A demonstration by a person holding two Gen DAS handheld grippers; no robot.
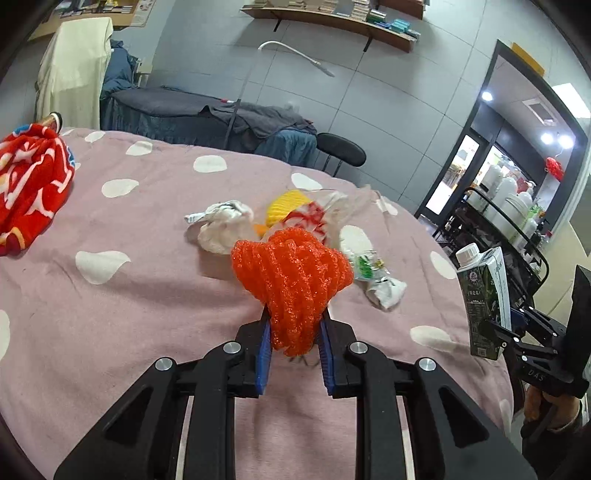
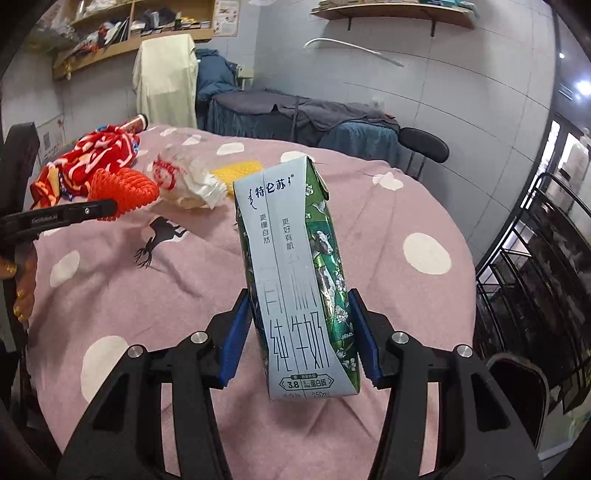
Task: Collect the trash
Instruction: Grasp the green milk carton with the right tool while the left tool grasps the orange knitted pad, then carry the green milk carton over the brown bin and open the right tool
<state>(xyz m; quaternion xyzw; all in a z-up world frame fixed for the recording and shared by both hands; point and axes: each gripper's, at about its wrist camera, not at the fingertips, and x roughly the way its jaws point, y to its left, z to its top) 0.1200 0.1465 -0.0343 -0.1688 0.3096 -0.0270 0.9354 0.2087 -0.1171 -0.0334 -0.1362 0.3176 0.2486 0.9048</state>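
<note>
up close, the left gripper [image 1: 294,328] is clamped on an orange foam net [image 1: 291,284], held above the pink dotted blanket [image 1: 129,314]. the right gripper [image 2: 300,328] squeezes a milk carton [image 2: 295,277] upright. only the left view shows the carton's white cap [image 1: 467,254]; only the right view shows a deer print [image 2: 159,240] on the blanket. crumpled wrappers [image 1: 225,229] lie beyond.

Both fisheye views are evenly lit and fairly bright, with soft, faint shadows on the pink polka-dot cloth [image 1: 155,295]. Strong barrel distortion bends the grey tiled wall [image 1: 388,122] and long wooden wall shelf [image 1: 332,22], and black vignetting fills the corners. Round ceiling spotlights [image 1: 554,139] beyond the dark-framed doorway [image 1: 495,110] blow out to white glare. Focus is sharp centrally and softer toward the edges.
</note>
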